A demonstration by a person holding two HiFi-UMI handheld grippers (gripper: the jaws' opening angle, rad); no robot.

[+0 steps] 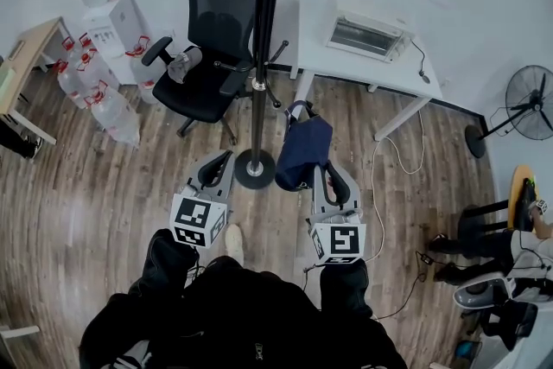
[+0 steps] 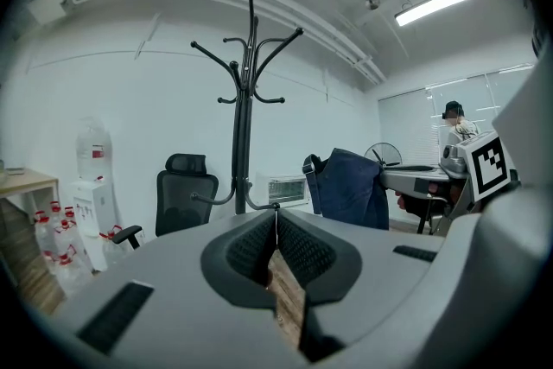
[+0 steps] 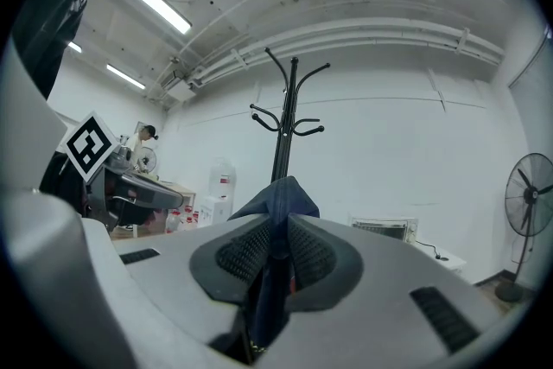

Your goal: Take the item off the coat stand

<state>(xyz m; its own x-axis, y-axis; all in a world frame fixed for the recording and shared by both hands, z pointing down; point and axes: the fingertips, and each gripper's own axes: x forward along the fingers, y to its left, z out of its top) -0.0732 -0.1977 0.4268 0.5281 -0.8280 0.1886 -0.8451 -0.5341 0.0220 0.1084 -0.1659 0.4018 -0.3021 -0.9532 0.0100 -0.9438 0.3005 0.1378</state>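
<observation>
Right gripper point(image 3: 278, 226) clamps navy bag point(image 3: 282, 196), grip clear only in its own view | left gripper point(image 2: 275, 219) closed, empty

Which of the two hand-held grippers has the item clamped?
The right hand-held gripper, its jaws shut on the dark blue fabric bag; the left hand-held gripper is shut on nothing.

Item: dark navy fabric bag point(image 1: 304, 149), strap loop at top, hanging slack. It is off the hooks, just right of the coat stand point(image 1: 262, 56) base and apart from the pole. A fold is pinched between the right gripper point(image 1: 328, 173) jaws. Coat stand: black, upright, curved hooks, round base.
</observation>
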